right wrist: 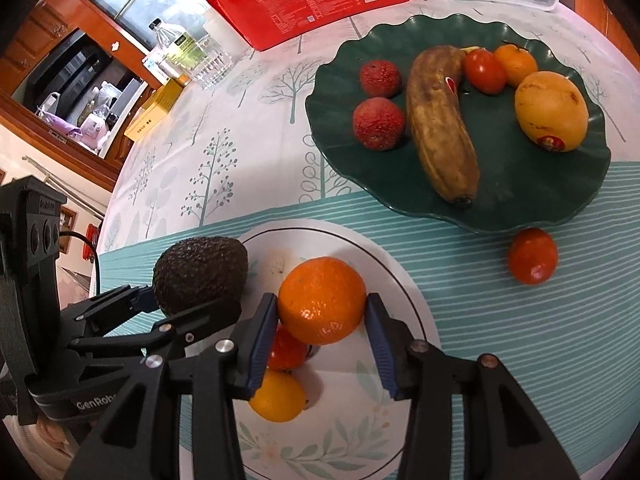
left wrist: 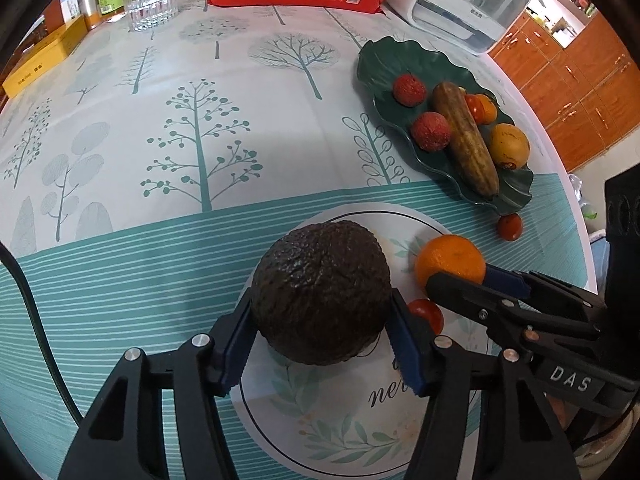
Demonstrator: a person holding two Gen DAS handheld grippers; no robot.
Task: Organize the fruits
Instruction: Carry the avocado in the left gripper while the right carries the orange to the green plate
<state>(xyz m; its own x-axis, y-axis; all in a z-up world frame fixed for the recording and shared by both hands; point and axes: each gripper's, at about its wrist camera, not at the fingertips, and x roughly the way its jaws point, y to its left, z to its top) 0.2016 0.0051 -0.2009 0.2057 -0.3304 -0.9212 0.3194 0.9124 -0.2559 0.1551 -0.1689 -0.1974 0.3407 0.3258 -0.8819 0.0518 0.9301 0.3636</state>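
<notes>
Bright even indoor light, soft shadows, small glare on avocado [left wrist: 320, 292]; strong fisheye bending, dark corners; sharp focus.

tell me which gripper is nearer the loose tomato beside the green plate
Right. The right gripper holds the orange, with the tomato just beyond it; the left gripper, on the avocado, sits farther away.

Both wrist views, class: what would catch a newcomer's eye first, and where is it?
The dark, bumpy avocado clamped in the left gripper over the white plate, and beside it the bright orange pinched in the right gripper. Farther back, a browned banana lies across the green leaf-shaped dish among smaller fruits.
</notes>
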